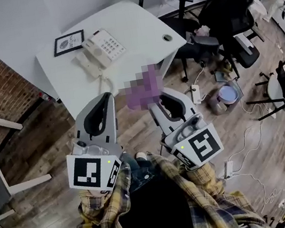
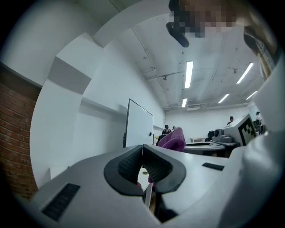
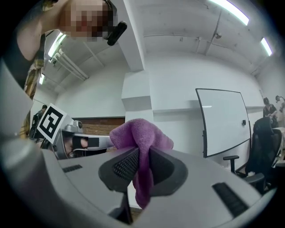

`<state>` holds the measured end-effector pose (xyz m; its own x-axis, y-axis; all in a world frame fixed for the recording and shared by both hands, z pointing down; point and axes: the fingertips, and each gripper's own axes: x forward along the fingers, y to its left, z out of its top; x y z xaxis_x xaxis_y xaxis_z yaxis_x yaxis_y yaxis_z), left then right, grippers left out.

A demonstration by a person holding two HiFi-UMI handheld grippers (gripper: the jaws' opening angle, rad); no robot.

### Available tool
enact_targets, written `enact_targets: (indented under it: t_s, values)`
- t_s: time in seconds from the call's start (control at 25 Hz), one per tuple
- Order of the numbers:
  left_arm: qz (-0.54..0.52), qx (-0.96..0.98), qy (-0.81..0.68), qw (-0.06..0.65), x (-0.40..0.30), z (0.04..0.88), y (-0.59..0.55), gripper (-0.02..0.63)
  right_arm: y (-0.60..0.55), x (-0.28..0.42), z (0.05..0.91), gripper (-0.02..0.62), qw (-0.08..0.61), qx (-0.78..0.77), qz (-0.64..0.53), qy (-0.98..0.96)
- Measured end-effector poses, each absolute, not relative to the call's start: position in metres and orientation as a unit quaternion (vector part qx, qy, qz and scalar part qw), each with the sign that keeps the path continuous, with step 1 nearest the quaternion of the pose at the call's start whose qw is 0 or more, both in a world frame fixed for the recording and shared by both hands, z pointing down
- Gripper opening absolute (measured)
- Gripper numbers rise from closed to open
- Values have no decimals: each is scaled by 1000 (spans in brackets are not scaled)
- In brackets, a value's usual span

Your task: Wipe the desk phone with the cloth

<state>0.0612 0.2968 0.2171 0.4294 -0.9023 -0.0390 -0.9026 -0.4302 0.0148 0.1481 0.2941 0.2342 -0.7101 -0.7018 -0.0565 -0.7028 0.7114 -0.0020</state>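
Desk phone (image 1: 98,52) white, set on the white worktop (image 1: 133,25) just beside a framed picture (image 1: 68,43), handset along its left side, apart from both tools. Purple cloth (image 3: 141,138) pinched between the jaws of the right tool (image 3: 139,165), bunched above them and hanging below. Left tool (image 2: 142,165) clenched, jaws pressed together on nothing. Both tools side by side near the worktop's near edge, above the wooden floor (image 1: 40,149), tilted upward toward the ceiling.
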Motion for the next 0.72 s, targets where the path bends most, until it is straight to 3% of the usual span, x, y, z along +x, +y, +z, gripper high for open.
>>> enact_targets:
  t_s: [0.72]
  values:
    - [17,-837,547,0,54,228,237,15,232,145,255,63,13,-370,-3,929]
